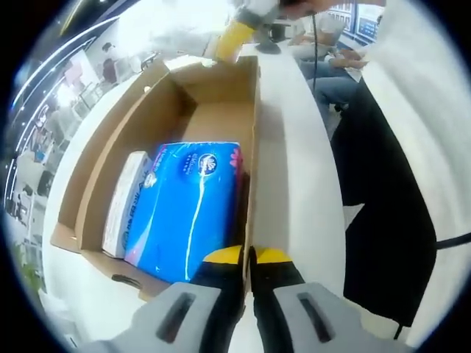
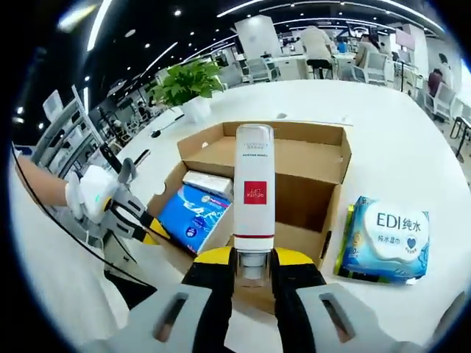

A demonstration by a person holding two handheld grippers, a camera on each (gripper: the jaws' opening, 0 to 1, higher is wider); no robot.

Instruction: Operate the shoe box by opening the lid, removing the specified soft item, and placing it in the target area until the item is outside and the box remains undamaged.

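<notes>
An open cardboard shoe box (image 1: 158,110) lies on a white table with its flaps spread. Inside lie a blue soft tissue pack (image 1: 188,209) and a white packet (image 1: 125,202) beside it. My left gripper (image 1: 249,256) is shut on the box's right wall at the near corner. From the right gripper view it shows as the left gripper (image 2: 156,232), held by a gloved hand (image 2: 92,195). My right gripper (image 2: 252,257) is shut on the base of an upright white tube (image 2: 253,184) with a red label, in front of the box (image 2: 309,158). The blue pack (image 2: 191,213) sits low in the box.
A blue-and-white wet wipes pack (image 2: 386,237) lies on the table to the right of the box. A potted plant (image 2: 188,82) stands beyond the box's far left. People sit at desks in the background. A dark sleeve (image 1: 383,220) hangs by the table edge.
</notes>
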